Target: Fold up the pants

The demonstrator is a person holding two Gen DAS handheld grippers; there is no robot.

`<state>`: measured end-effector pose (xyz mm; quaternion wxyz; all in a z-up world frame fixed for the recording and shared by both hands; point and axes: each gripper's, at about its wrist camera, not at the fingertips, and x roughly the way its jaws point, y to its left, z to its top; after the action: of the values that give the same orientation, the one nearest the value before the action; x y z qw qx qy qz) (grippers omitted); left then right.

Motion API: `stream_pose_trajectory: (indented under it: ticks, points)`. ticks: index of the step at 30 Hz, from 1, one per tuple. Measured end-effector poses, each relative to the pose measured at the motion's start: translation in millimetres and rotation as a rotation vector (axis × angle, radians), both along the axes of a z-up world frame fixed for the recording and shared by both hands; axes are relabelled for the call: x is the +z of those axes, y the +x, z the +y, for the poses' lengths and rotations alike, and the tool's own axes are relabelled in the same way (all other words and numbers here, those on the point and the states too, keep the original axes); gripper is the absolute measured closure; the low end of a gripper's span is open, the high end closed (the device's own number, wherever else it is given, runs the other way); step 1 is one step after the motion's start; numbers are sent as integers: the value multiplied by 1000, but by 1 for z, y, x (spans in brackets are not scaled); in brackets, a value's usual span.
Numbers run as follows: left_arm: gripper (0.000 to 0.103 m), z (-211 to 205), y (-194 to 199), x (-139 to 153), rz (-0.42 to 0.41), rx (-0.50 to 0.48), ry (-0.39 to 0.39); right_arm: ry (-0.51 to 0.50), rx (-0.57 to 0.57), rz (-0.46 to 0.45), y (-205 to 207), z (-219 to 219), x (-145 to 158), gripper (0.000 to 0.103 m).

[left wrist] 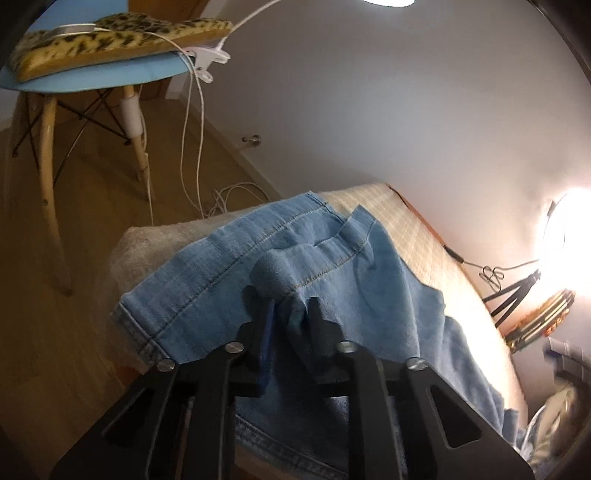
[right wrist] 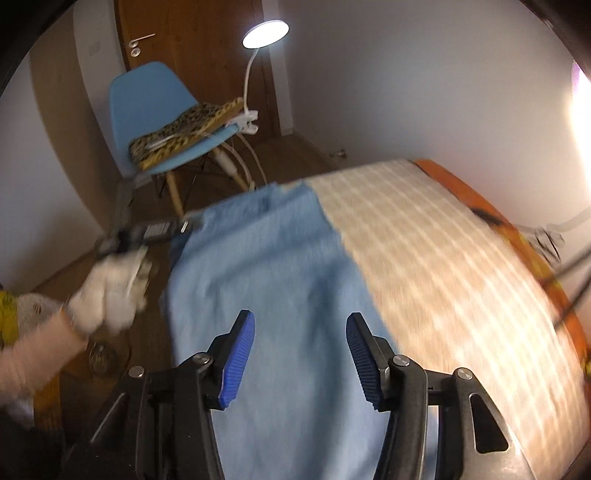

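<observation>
Light blue jeans [left wrist: 332, 266] lie along the left edge of the bed, one hem hanging over the near corner. My left gripper [left wrist: 284, 299] is shut on a bunched fold of the denim, which rises in a ridge between its black fingers. In the right wrist view the jeans [right wrist: 266, 277] look like a flat blue strip, blurred by motion. Above that strip, my right gripper [right wrist: 300, 315] is open, its blue ribbed pads [right wrist: 240, 354] wide apart with nothing between them. A gloved hand [right wrist: 110, 295] holds the left gripper at the strip's left edge.
The bed has a beige checked cover [right wrist: 443, 258] with an orange edge toward the white wall. A blue chair [right wrist: 147, 99] with a leopard cushion and a clip lamp [right wrist: 266, 33] stands on the wooden floor. Cables [left wrist: 229, 195] lie there. A tripod [left wrist: 513, 295] and bright light stand right.
</observation>
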<state>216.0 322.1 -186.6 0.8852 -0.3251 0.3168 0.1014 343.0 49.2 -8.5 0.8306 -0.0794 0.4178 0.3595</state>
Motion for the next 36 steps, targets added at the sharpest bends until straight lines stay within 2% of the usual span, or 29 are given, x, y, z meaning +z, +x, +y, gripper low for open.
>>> stream_pose_trajectory:
  ticks: [7, 10, 12, 13, 17, 18, 19, 20, 21, 25, 28, 33, 36]
  points:
    - [91, 2, -3, -6, 5, -7, -6, 49, 25, 71, 116, 69, -31, 46]
    - [78, 2, 1, -6, 8, -11, -14, 71, 27, 127, 157, 100, -54, 45]
    - [63, -3, 7, -1, 11, -22, 7, 65, 28, 140, 179, 120, -67, 44]
    - [63, -6, 9, 0, 17, -22, 24, 61, 29, 142, 186, 129, -72, 44]
    - [67, -17, 19, 1, 42, -17, 102, 63, 35, 182, 214, 155, -93, 43]
    - [79, -19, 20, 1, 40, -19, 115, 48, 36, 187, 218, 163, -98, 43]
    - [83, -21, 21, 0, 41, -23, 128, 37, 44, 186, 222, 167, -101, 43]
    - [85, -22, 21, 0, 36, -23, 136, 32, 52, 185, 222, 169, -103, 48]
    - [87, -22, 21, 0, 28, -20, 135, 24, 67, 187, 222, 174, -105, 62]
    - [88, -22, 14, 3, 2, -13, 127, -30, 63, 161, 218, 186, -111, 99]
    - [88, -18, 7, 8, -21, 9, 106, -42, 53, 103, 209, 184, -100, 101]
    - [88, -8, -10, 23, -60, 39, 118, 18, 61, 11, 193, 178, -56, 102]
    - [88, -4, -19, 32, -73, 54, 138, 11, 86, -45, 182, 192, -36, 102]
